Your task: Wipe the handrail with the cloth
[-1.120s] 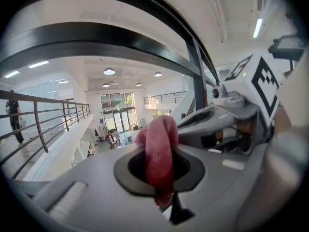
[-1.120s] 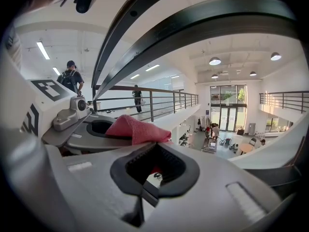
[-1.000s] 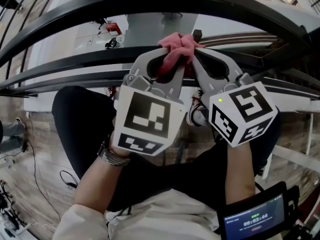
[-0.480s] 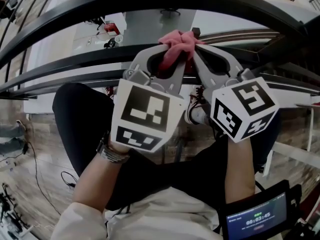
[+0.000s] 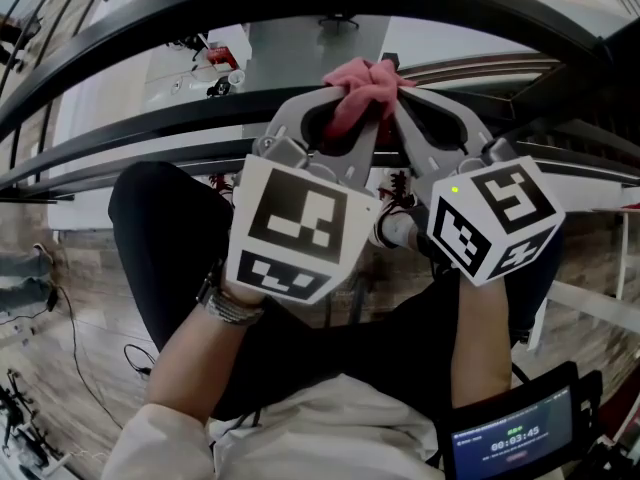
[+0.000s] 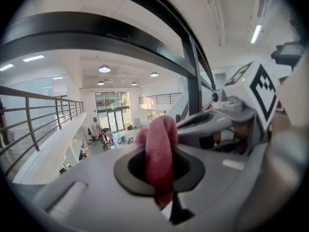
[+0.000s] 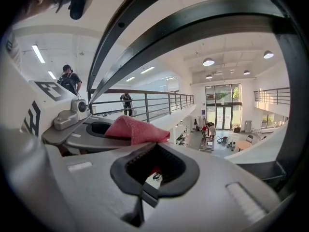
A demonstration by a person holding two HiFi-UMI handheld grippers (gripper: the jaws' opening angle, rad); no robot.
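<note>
A pink cloth [image 5: 360, 83] is bunched at the tips of both grippers, just below the black handrail [image 5: 200, 13] that arcs across the top of the head view. My left gripper [image 5: 348, 103] is shut on the cloth [image 6: 159, 149], which runs through its jaw opening and is pinched at the closed tips. My right gripper [image 5: 400, 98] is shut right beside it, tips against the cloth's edge. In the right gripper view the cloth [image 7: 135, 128] lies over the left gripper's jaws, and the right gripper [image 7: 145, 192] shows closed jaws with no cloth clearly between them.
A lower black rail [image 5: 150, 123] runs under the handrail, with an open atrium floor far below. Dark trousers [image 5: 170, 258] and a shoe [image 5: 395, 228] are beneath the grippers. A small screen [image 5: 510, 438] sits at the lower right. People [image 7: 70, 81] stand on a distant walkway.
Both grippers and the cloth have stayed together under the rail, drifting only slightly to the right. The grip on the cloth is unchanged.
</note>
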